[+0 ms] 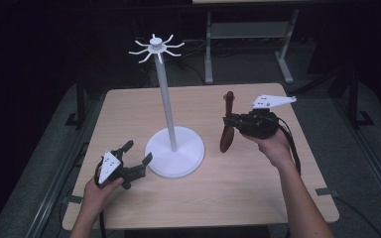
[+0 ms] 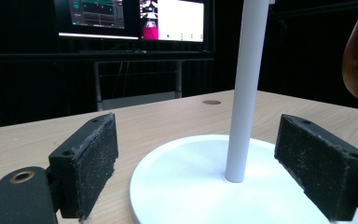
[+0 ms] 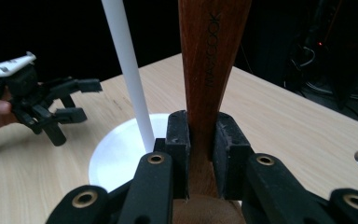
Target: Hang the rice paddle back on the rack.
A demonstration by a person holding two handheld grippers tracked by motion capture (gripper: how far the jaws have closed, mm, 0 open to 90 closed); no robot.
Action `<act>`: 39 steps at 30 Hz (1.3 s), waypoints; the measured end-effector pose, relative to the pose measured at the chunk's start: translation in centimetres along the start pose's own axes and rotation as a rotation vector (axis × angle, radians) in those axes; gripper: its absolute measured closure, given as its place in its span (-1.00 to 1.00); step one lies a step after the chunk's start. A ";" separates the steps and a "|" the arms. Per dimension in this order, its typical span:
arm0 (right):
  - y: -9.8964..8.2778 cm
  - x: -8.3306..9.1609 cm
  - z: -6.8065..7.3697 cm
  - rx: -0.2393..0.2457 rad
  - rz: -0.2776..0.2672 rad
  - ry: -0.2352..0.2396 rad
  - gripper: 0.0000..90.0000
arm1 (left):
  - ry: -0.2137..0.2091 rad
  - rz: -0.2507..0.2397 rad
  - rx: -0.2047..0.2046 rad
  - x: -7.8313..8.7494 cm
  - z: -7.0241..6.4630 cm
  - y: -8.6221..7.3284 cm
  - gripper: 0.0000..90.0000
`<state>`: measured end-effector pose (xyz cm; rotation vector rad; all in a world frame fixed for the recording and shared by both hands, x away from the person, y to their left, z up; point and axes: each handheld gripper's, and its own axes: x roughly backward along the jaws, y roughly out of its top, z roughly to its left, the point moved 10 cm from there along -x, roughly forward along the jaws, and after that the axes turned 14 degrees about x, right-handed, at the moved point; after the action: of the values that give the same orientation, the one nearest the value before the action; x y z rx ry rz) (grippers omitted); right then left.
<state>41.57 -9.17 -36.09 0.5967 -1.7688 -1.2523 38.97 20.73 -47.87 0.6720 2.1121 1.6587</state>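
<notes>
Right claw (image 1: 229, 122) clamped on wooden spoon (image 1: 226, 130), centre-right of high view. Lift toward hook ring (image 1: 156, 48) at upper centre; keep handle upright. Left claw (image 1: 138, 154) wide, lower left, beside stand base (image 1: 174, 151).

Glossy dark wooden spoon (image 3: 209, 70)

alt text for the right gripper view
The right gripper is shut on a brown wooden utensil whose handle rises upright. Behind stand a white stand on a wooden table and, at left, the open left gripper.

Brown wooden spoon (image 1: 226, 130), white stand (image 1: 174, 150)
</notes>
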 end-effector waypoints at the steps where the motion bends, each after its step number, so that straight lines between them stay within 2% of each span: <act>1: 0.3 0.1 0.0 0.001 -0.005 0.003 0.72 | -0.001 -0.001 0.000 0.0 0.0 0.0 -0.72; 14: 3.6 0.1 0.8 0.049 -0.035 0.029 0.72 | -0.001 -0.007 0.008 -0.1 -0.1 0.0 -0.72; 16: 4.0 0.0 1.0 0.059 -0.035 0.034 0.72 | 0.001 0.003 -0.003 0.0 0.0 0.0 -0.72; 23: 5.7 -0.2 1.5 0.093 -0.053 0.048 0.72 | -0.001 -0.006 0.008 -0.1 -0.1 0.0 -0.72; 39: 10.4 -0.8 2.4 0.149 -0.092 0.077 0.72 | 0.000 -0.002 0.006 0.0 -0.1 0.0 -0.72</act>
<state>40.87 -3.37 -27.09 0.8092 -1.7981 -1.1491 38.97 20.67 -47.83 0.6712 2.1181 1.6514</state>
